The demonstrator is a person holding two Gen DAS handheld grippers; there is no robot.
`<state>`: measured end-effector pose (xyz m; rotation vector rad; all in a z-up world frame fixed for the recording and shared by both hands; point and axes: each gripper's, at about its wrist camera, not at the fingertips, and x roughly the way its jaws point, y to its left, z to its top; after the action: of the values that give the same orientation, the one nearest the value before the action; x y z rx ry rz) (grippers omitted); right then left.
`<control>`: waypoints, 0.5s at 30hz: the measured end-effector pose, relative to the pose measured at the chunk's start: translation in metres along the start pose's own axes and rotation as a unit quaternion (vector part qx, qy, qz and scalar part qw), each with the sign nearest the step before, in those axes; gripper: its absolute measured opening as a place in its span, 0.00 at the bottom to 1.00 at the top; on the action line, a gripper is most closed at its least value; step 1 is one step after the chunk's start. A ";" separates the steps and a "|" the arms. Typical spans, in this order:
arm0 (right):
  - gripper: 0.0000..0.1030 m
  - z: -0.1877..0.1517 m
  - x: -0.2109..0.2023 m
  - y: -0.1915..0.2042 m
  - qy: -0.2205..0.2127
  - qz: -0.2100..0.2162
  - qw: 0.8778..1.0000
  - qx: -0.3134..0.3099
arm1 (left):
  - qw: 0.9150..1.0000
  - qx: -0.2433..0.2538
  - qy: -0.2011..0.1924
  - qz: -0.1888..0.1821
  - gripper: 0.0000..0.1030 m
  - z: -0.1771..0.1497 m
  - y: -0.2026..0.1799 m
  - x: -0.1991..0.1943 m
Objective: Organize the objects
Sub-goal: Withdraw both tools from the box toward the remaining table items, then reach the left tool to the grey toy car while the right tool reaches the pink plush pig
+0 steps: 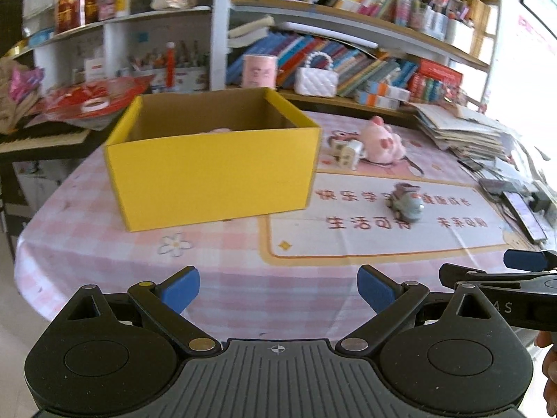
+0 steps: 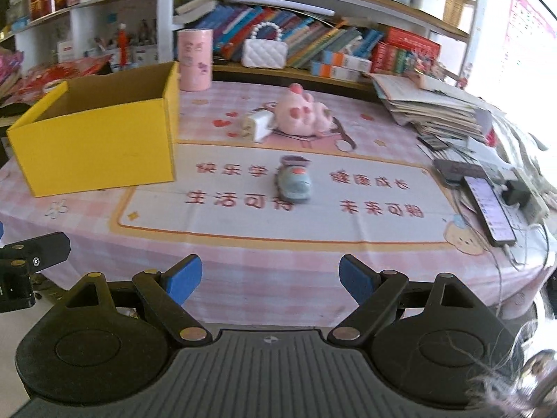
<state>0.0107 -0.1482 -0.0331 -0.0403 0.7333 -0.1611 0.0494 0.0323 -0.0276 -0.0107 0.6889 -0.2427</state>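
In the left wrist view, the left tool (image 1: 278, 291) hangs over the near edge of the tabletop (image 1: 104, 244), its blue pads spread wide and grasping nothing. Ahead stands the yellow box (image 1: 212, 174), open-topped, with something pink barely visible inside. This looks like the stretch between picks, with items waiting to be boxed. In the right wrist view, the right tool (image 2: 271, 280) is likewise released and empty, aimed at the grey-blue toy car (image 2: 293, 184) lying on the printed mat, well apart from the box. Beyond it, the pink plush pig (image 2: 304, 113) touches the white charger (image 2: 254, 126). The next move likely calls for reaching forward and straddling the small, rounded car.
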 end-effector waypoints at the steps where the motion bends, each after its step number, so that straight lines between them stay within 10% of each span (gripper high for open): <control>1: 0.83 -0.001 0.001 -0.004 0.002 -0.004 1.000 0.002 | 1.000 0.003 0.002 -0.004 0.96 0.001 -0.004 0.003; 15: 0.83 0.016 0.036 -0.067 0.019 -0.032 0.999 0.036 | 0.999 0.030 0.013 -0.035 0.96 0.030 -0.062 0.049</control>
<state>0.0387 -0.2202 -0.0391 0.0081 0.7645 -0.2505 0.0916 -0.0408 -0.0295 0.0261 0.7075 -0.3309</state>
